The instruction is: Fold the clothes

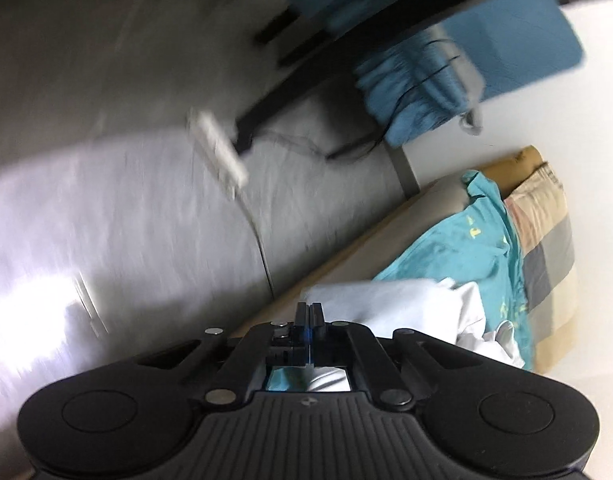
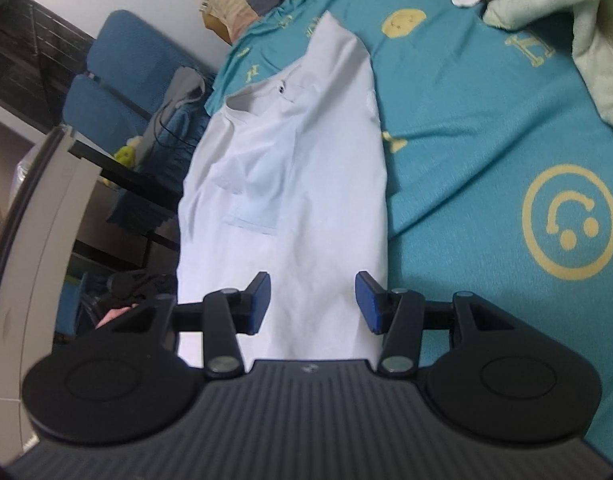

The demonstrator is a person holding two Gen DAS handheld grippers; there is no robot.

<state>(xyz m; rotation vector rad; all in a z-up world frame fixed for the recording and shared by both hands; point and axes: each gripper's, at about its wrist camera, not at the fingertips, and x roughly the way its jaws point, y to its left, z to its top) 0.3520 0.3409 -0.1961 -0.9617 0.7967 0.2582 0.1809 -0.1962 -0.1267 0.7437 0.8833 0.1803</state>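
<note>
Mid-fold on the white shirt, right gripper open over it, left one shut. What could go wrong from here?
1. The white shirt hangs over the bed edge beside the left side; a tug may slide it off.
2. The right gripper might also pinch the teal sheet.
3. The left gripper view is blurred; its grasp is unconfirmed.

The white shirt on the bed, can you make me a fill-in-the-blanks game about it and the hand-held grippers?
1. The white shirt lies on a teal sheet printed with yellow ____ faces.
2. The right hand-held gripper has its jaws ____ over the shirt.
3. The left hand-held gripper has its jaws ____.
4. Beside the sheet is a pale ____ blanket.

Missing words: smiley; open; shut; green
</note>
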